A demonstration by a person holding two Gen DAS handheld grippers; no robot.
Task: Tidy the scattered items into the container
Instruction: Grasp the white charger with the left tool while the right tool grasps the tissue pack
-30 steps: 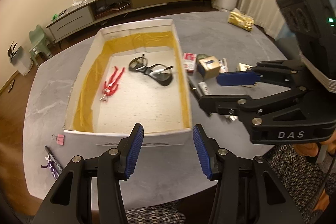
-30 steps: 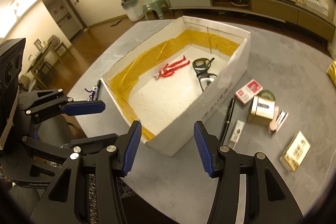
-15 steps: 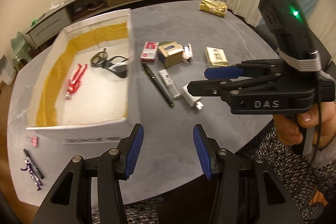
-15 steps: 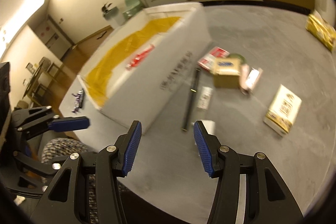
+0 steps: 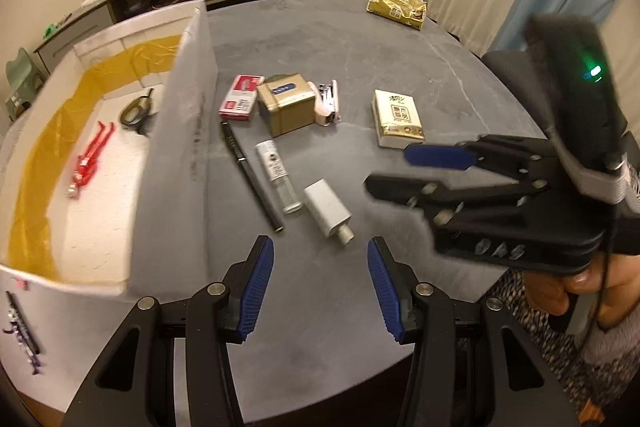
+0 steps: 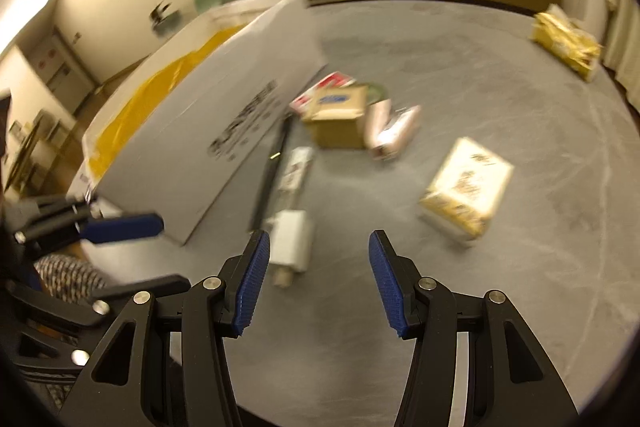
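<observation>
Gray stone table (image 5: pixel 360 39) fills the room's middle, with a long low shelf behind it at 12 o'clock. On the table at 9 o'clock sits the white box (image 5: pixel 176 131), lined in yellow; red pliers (image 5: pixel 86 159) and glasses (image 5: pixel 138 107) lie inside. Beside the box, at 12 o'clock from the left gripper (image 5: pixel 320 283), lie a black pen (image 5: pixel 250 175), a small bottle (image 5: pixel 278 177) and a white charger (image 5: pixel 328 213). A gold tin (image 5: pixel 286 103) and a tissue pack (image 5: pixel 398 119) sit farther off. Both the left gripper and the right gripper (image 6: pixel 318 283) have fingers spread wide, holding nothing.
</observation>
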